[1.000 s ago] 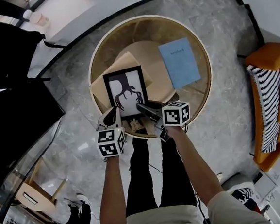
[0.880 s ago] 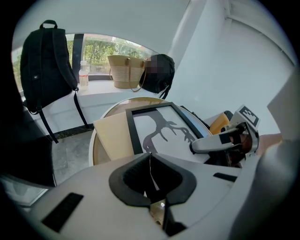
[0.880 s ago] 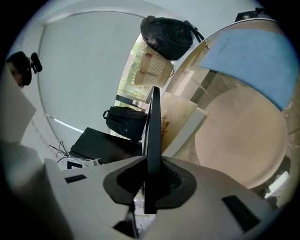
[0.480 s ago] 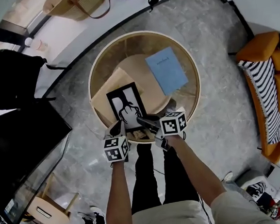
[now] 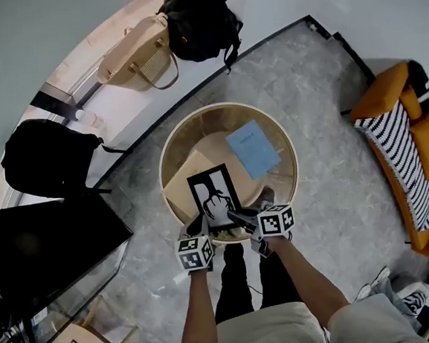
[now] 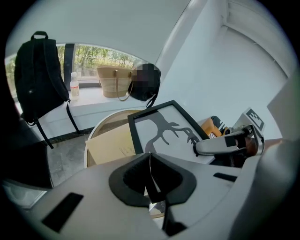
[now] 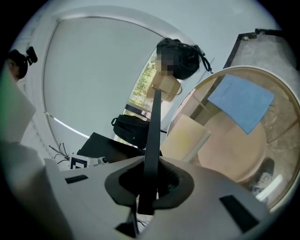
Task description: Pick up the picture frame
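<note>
Picture frame (image 5: 215, 197) hangs tilted just above the round table (image 5: 282, 135), held at its near edge from both sides. The left gripper (image 5: 197, 224) is pinched tight on that edge, and the right gripper (image 5: 235, 216), whose jaws have just been closing, clamps the black rim. The pick-up looks essentially done, with only lifting it well clear left

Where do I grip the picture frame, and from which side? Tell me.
The thin black border of the picture frame, at its near edge, from the person's side: it is narrow enough to straddle edge-on. The right gripper, just closed, and left gripper clamp there, one per near corner.
</note>
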A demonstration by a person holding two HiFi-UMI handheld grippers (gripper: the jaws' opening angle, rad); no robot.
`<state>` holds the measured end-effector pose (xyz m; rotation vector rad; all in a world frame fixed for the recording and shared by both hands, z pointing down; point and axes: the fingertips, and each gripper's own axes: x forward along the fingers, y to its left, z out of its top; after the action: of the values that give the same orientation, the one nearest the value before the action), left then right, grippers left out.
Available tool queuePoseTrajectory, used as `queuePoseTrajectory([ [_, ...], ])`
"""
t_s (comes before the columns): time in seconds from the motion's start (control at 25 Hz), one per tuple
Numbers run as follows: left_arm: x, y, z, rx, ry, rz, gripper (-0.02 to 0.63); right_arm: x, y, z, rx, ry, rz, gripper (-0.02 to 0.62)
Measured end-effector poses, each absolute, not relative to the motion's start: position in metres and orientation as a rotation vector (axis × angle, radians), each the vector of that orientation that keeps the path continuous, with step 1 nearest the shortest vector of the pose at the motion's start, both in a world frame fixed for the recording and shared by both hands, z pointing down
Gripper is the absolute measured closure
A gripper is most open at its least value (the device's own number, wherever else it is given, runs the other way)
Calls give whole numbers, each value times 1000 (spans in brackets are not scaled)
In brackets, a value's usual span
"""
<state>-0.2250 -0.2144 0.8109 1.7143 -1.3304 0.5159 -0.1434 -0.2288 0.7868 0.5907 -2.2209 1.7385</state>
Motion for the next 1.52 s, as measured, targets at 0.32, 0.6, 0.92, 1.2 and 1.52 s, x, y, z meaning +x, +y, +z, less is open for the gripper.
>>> queuePoseTrajectory([
  [0.32,-236,-219,731,1805,-1407,460,584,-135,-235,724,844,-2172,1905,546],
  [0.6,-250,-241,674,1859,-1489,396,584,-130,-245,672,889,-2228,1900,545],
  [0.92,-240,-238,608,1909,-1481,317,584,-115,-239,619,914,-2312,1879,545],
  [1.2,-223,-238,574,2020,-1434,349,584,-102,-246,590,973,-2386,1902,545],
  [1.52,-201,-237,550,2110,-1399,364,584,-85,-250,568,1010,-2473,1841,545],
])
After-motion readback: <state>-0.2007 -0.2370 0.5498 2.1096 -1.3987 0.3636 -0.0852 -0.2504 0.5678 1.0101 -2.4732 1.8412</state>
